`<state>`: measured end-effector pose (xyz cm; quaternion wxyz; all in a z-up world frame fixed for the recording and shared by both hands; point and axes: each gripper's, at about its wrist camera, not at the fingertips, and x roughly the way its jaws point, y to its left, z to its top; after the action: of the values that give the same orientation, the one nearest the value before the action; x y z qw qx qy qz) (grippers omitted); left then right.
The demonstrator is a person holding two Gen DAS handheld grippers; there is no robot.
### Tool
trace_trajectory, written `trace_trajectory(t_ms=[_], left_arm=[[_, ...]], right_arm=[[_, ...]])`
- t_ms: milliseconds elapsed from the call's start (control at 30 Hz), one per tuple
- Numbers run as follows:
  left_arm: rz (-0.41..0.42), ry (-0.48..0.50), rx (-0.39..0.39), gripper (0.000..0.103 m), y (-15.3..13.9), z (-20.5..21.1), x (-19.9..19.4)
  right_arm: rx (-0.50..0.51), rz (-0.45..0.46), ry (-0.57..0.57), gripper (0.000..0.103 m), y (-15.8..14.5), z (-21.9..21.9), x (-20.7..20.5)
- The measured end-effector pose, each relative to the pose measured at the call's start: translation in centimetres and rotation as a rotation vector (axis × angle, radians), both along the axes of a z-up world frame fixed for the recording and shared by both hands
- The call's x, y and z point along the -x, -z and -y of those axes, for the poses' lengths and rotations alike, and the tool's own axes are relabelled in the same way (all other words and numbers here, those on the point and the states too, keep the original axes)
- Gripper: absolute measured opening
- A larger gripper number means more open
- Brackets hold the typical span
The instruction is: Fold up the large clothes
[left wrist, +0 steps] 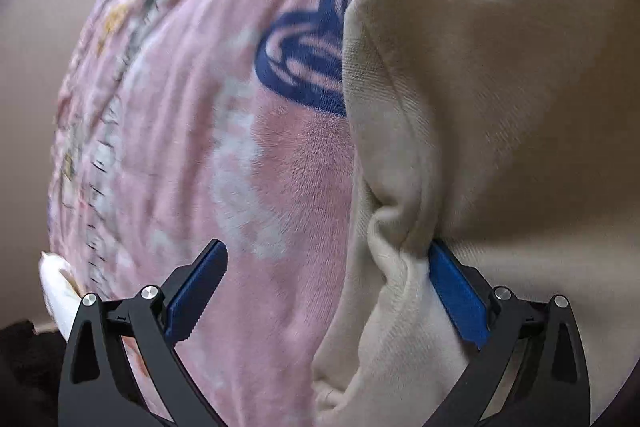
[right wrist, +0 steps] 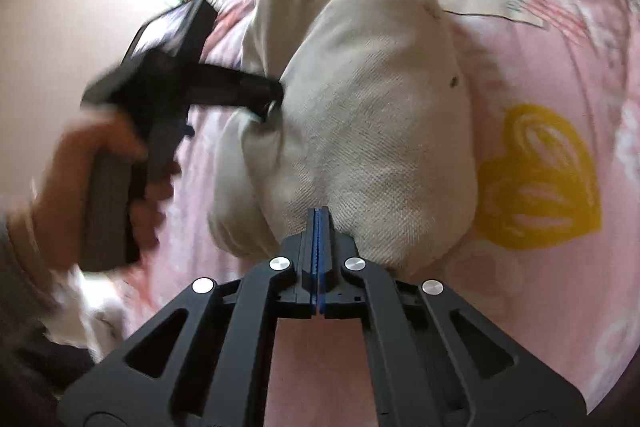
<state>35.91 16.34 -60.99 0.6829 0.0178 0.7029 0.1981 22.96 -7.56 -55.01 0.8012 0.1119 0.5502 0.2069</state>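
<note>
**One gripper spread wide, the other pinched on cream cloth**

The left gripper (left wrist: 326, 291) has its jaws spread wide. Its blue-padded right finger (left wrist: 456, 295) presses against a bunched fold of the cream garment (left wrist: 500, 107), the cloth puckering just ahead of the pad, while the other finger (left wrist: 196, 291) stands apart from the cloth over the pink blanket (left wrist: 200, 107). Nothing is clamped between the two. The garment fills the space ahead and to the right of these jaws; a dark blue heart print (left wrist: 304, 63) on the blanket shows ahead of them, partly covered by the garment's edge.

The right gripper (right wrist: 319, 217) has its jaws pressed together, blue pads meeting with only a thin line between them, and the near edge of the cream garment (right wrist: 360, 107) sits right at their tips, apparently nipped there. From these jaws the garment stretches forward in a heaped mound over the pink blanket (right wrist: 560, 287). A yellow heart print (right wrist: 540, 179) lies to the right of the jaws. To the left and ahead, blurred, the left hand (right wrist: 80, 187) grips the other gripper's handle, and that tool's tip reaches the garment's left side.
</note>
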Motion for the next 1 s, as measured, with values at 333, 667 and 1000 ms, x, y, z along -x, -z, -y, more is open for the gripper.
trace_trajectory(t_ms=[333,667,1000], left_arm=[[0.104,-0.003,0.054,0.094,-5.8,0.9,1.8],[0.169,-0.097,0.11,0.094,-6.6,4.0,7.8],[0.132,-0.043,0.018,0.098,-2.3,2.8,6.7]], right_arm=[[-0.135,0.044,0.071,0.0,-7.4,3.4,-2.6],[-0.163,-0.059,0.046,0.0,-6.3,5.4,-21.3],[0.065,-0.257,0.104,0.0,2.7,2.8,-27.7]])
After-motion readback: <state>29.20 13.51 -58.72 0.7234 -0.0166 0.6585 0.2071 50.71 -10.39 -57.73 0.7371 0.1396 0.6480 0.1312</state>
